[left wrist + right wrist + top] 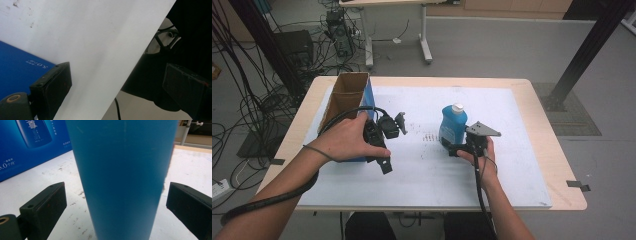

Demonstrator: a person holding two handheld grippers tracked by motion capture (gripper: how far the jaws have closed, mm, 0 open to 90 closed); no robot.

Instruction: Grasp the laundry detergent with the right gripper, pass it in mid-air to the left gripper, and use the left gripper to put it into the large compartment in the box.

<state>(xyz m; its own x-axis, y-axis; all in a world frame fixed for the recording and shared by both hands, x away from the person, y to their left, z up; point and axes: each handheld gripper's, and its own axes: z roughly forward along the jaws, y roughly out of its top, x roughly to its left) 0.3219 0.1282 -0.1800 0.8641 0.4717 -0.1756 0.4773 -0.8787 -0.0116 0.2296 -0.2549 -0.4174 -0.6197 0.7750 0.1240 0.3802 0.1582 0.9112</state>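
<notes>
Holding: my right gripper (115,202) stands at the blue bottle (122,177), jaws spread wide on either side, not touching it.
Bottle: upright on the white sheet (422,165), white cap (457,107) on top, mid-table.
Left gripper (379,145): jaws apart, nothing between them, just beside the blue box (17,67).
Box: open-topped carton (349,92) at the far left.

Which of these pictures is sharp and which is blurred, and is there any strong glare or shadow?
High view: even light, soft shadows, the blue bottle and the box fairly sharp. Right gripper view: the bottle stands very near between the open jaws and looks soft, without clear edges. Left gripper view: the white table cover is bright and nearly featureless, and the area beyond the table edge is very dark.
</notes>
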